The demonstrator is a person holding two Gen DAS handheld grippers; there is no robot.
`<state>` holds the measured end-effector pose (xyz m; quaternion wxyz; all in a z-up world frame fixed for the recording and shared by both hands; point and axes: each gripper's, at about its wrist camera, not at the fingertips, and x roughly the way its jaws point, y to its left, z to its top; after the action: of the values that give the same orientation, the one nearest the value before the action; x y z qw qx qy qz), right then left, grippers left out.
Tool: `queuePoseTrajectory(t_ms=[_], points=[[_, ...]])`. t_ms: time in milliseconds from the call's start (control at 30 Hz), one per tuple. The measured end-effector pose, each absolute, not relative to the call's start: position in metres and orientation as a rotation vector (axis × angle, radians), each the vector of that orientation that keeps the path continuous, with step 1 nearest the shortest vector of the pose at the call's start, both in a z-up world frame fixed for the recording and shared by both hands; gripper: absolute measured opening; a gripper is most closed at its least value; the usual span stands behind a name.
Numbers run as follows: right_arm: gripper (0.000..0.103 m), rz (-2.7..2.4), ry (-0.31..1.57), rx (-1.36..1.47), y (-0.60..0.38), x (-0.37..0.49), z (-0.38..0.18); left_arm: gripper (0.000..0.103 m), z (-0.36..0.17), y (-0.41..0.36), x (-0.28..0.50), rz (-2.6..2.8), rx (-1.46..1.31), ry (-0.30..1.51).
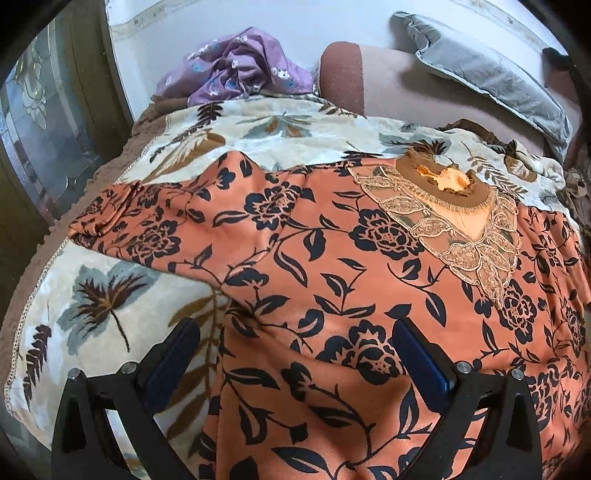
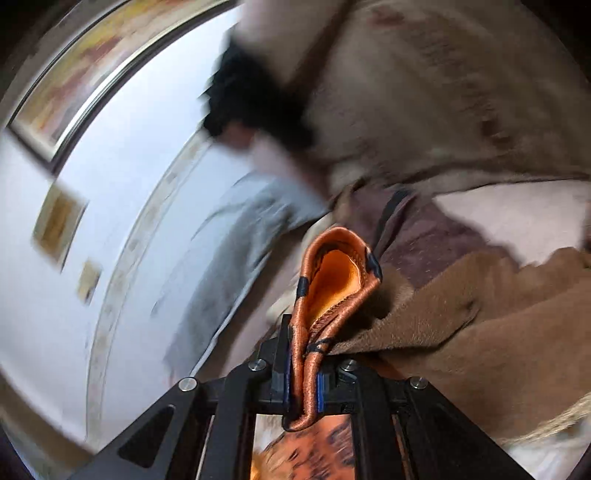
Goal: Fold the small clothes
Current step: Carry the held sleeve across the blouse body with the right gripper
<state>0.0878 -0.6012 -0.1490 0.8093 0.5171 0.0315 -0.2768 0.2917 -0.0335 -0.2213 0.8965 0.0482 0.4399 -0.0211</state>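
I see a cream blanket point(image 1: 110, 288) with grey and brown leaves, edged in brown, spread beneath my work. Behind it lie a crumpled purple flowered cloth point(image 1: 240, 66) and a grey pillow point(image 1: 484, 70) against the white wall point(image 1: 258, 18).

Support: a bed point(image 1: 388, 88) under a cream leaf-print blanket point(image 1: 96, 295) with a brown fringe.
On the blanket: an orange black-flowered garment point(image 1: 303, 258) spread flat — lace neckline toward the far side, one sleeve reaching left.
Far end, left: a crumpled purple floral cloth point(image 1: 240, 66) at the blanket's edge.
Far end, right: a grey pillow point(image 1: 487, 70) on the bare pinkish-brown mattress — apart from the garment.
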Motion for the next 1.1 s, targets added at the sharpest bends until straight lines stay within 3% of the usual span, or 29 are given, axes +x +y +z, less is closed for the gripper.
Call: queuePoseTrajectory(t_ms=[233, 500, 767, 967, 1000, 1033, 1100], points=[[0.009, -0.770, 0.031, 1.171, -0.663, 0.028, -0.172, 0.103, -0.231, -0.050, 0.292, -0.028, 0.173, 0.899], [0.009, -0.860, 0.124, 1.239, -0.707, 0.014, -0.214, 0.103, -0.240, -0.066, 0.290, -0.038, 0.234, 0.892], [0.014, -0.748, 0.058, 1.233, -0.685, 0.017, -0.188, 0.103, -0.238, -0.060, 0.292, -0.039, 0.210, 0.900], [0.028, -0.740, 0.067, 1.228, -0.681, 0.018, -0.187, 0.103, -0.235, -0.055, 0.293, -0.044, 0.187, 0.907], [0.045, -0.744, 0.063, 1.225, -0.680, 0.017, -0.186, 0.103, -0.235, -0.056, 0.292, -0.049, 0.186, 0.906], [0.073, -0.743, 0.044, 1.225, -0.679, 0.015, -0.185, 0.103, -0.234, -0.057, 0.291, -0.054, 0.188, 0.901], [0.079, -0.772, 0.006, 1.203, -0.675, 0.009, -0.179, 0.103, -0.236, -0.061, 0.290, -0.049, 0.212, 0.888]])
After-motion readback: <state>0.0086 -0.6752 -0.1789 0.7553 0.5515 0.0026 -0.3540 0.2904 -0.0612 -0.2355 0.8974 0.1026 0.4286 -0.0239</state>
